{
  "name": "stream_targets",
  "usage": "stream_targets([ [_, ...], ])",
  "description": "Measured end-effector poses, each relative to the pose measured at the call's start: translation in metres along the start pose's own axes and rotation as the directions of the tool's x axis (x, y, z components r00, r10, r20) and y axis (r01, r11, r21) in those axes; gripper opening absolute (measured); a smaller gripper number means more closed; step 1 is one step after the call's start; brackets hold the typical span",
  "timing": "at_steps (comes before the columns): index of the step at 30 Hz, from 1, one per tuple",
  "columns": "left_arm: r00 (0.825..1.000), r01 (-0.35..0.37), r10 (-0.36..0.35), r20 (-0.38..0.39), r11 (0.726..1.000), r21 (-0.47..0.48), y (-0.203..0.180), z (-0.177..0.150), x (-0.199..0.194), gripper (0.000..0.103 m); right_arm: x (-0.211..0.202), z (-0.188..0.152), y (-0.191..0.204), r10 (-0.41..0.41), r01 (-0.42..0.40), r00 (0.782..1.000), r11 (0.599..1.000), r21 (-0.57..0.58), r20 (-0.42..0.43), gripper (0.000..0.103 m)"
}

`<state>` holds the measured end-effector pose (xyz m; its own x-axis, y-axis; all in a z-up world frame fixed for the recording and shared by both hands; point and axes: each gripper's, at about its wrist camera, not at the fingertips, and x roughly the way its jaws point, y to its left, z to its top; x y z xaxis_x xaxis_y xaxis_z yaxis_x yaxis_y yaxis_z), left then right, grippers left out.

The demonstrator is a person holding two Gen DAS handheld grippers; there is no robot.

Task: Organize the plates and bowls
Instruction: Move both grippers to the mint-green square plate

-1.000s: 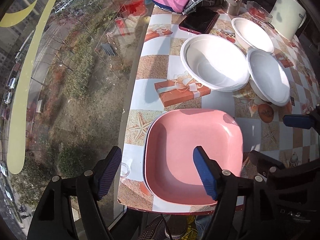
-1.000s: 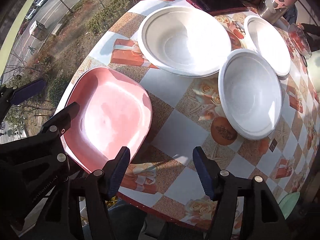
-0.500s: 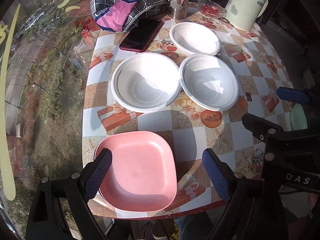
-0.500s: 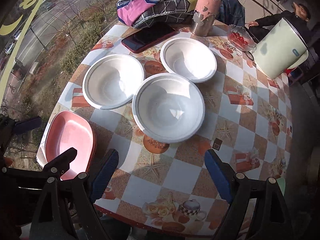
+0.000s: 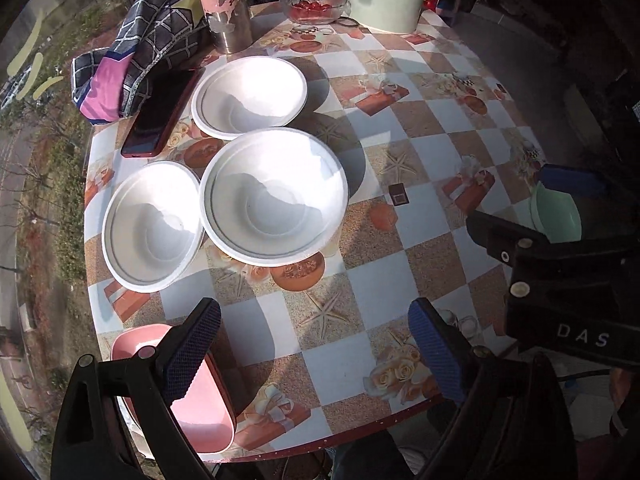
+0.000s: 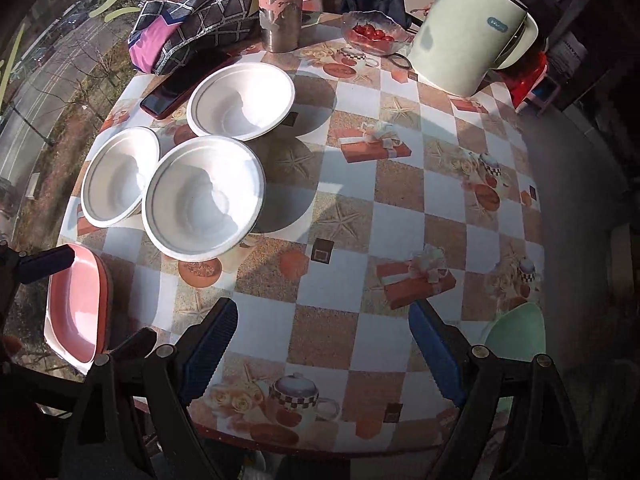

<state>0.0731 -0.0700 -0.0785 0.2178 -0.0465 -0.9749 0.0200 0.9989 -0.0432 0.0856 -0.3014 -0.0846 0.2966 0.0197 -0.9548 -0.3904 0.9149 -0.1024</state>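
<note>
Nearest, we note the left gripper (image 5: pixel 312 346) with its blue-padded jaws spread wide apart and nothing between them, hanging over the near edge of the table (image 5: pixel 400 288), which is covered in a checkered cloth printed with gifts, starfish and roses. Its left finger overlaps the pink plate (image 5: pixel 200 412), which sits at the near left corner of the table; whether the pad touches the plate we cannot tell. Our right gripper (image 6: pixel 322 348) is likewise wide open and empty above the near edge, with a pale green plate (image 6: pixel 520 330) just beside its right finger at the table's near right rim. Further in, three white bowls sit clustered on the left half: the nearest bowl (image 5: pixel 274 196), a second bowl (image 5: pixel 150 226) to its left with the rims overlapping, and a third bowl (image 5: pixel 250 96) behind them. Beyond these lies a dark phone (image 5: pixel 160 114) beside a checked cloth bundle (image 5: pixel 132 56). At the far edge we see a worn pink-and-steel tumbler (image 6: pixel 280 4), a glass dish of red fruit (image 6: pixel 374 34), and a pale green kettle (image 6: pixel 466 28).
</note>
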Motion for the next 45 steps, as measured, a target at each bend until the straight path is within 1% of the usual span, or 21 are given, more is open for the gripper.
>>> stream_targets([
  [5, 0.999, 0.034, -0.032, -0.029, 0.999, 0.042, -0.04, 0.016, 0.01, 0.096, 0.009, -0.008, -0.051, -0.002, 0.004, 1.0, 0.998, 0.067, -0.03, 0.088],
  [8, 0.998, 0.043, -0.039, -0.053, 0.997, 0.068, -0.062, 0.025, 0.018, 0.096, 0.014, -0.013, -0.08, -0.005, 0.01, 0.999, 0.995, 0.099, -0.047, 0.088],
  [11, 0.994, 0.066, -0.058, -0.094, 0.995, 0.079, -0.083, 0.034, 0.03, 0.096, 0.021, -0.021, -0.111, -0.01, 0.019, 0.998, 0.99, 0.139, -0.067, 0.088],
  [14, 0.989, 0.087, -0.075, -0.128, 0.992, 0.092, -0.107, 0.042, 0.043, 0.096, 0.031, -0.031, -0.152, -0.024, 0.041, 0.995, 0.981, 0.19, -0.095, 0.088],
  [16, 0.984, 0.106, -0.089, -0.152, 0.989, 0.107, -0.126, 0.046, 0.052, 0.096, 0.04, -0.038, -0.179, -0.047, 0.072, 0.992, 0.974, 0.215, -0.118, 0.088],
  [20, 0.969, 0.152, -0.121, -0.215, 0.98, 0.131, -0.168, 0.05, 0.074, 0.096, 0.061, -0.055, -0.237, -0.104, 0.144, 0.979, 0.96, 0.242, -0.173, 0.088],
  [23, 0.959, 0.174, -0.135, -0.25, 0.975, 0.14, -0.196, 0.05, 0.088, 0.096, 0.076, -0.066, -0.272, -0.112, 0.162, 0.973, 0.954, 0.251, -0.203, 0.088],
  [26, 0.956, 0.166, -0.12, -0.269, 0.974, 0.156, -0.216, 0.048, 0.098, 0.096, 0.093, -0.073, -0.294, -0.101, 0.158, 0.97, 0.954, 0.255, -0.223, 0.088],
  [28, 0.954, 0.159, -0.11, -0.277, 0.974, 0.16, -0.221, 0.046, 0.102, 0.096, 0.102, -0.078, -0.304, -0.102, 0.164, 0.967, 0.949, 0.268, -0.233, 0.088],
  [29, 0.955, 0.152, -0.103, -0.278, 0.975, 0.162, -0.223, 0.045, 0.103, 0.096, 0.108, -0.081, -0.308, -0.076, 0.144, 0.968, 0.948, 0.284, -0.238, 0.088],
  [32, 0.957, 0.127, -0.081, -0.28, 0.981, 0.15, -0.218, 0.042, 0.107, 0.096, 0.118, -0.089, -0.308, 0.048, 0.03, 0.974, 0.941, 0.338, -0.222, 0.088],
  [35, 0.962, 0.092, -0.055, -0.268, 0.987, 0.128, -0.206, 0.041, 0.107, 0.096, 0.119, -0.092, -0.294, 0.099, -0.026, 0.973, 0.945, 0.327, -0.208, 0.089],
  [38, 0.974, 0.039, -0.011, -0.227, 0.992, 0.117, -0.19, 0.04, 0.103, 0.096, 0.116, -0.092, -0.274, 0.162, -0.093, 0.968, 0.941, 0.326, -0.192, 0.089],
  [40, 0.977, 0.018, 0.001, -0.212, 0.996, 0.087, -0.179, 0.041, 0.101, 0.096, 0.11, -0.091, -0.26, 0.209, -0.145, 0.963, 0.935, 0.324, -0.173, 0.089],
  [41, 0.978, 0.013, 0.002, -0.209, 0.997, 0.071, -0.175, 0.042, 0.1, 0.096, 0.109, -0.088, -0.254, 0.21, -0.149, 0.963, 0.937, 0.317, -0.168, 0.089],
  [43, 0.98, 0.008, 0.003, -0.201, 0.999, 0.05, -0.172, 0.045, 0.1, 0.096, 0.108, -0.088, -0.253, 0.152, -0.091, 0.97, 0.95, 0.3, -0.188, 0.089],
  [44, 0.98, 0.003, 0.006, -0.196, 0.999, 0.045, -0.174, 0.047, 0.1, 0.096, 0.109, -0.089, -0.256, 0.122, -0.056, 0.971, 0.953, 0.299, -0.207, 0.089],
  [45, 0.982, -0.005, 0.013, -0.191, 0.999, 0.042, -0.177, 0.049, 0.1, 0.096, 0.111, -0.091, -0.262, 0.11, -0.04, 0.97, 0.952, 0.303, -0.217, 0.089],
])
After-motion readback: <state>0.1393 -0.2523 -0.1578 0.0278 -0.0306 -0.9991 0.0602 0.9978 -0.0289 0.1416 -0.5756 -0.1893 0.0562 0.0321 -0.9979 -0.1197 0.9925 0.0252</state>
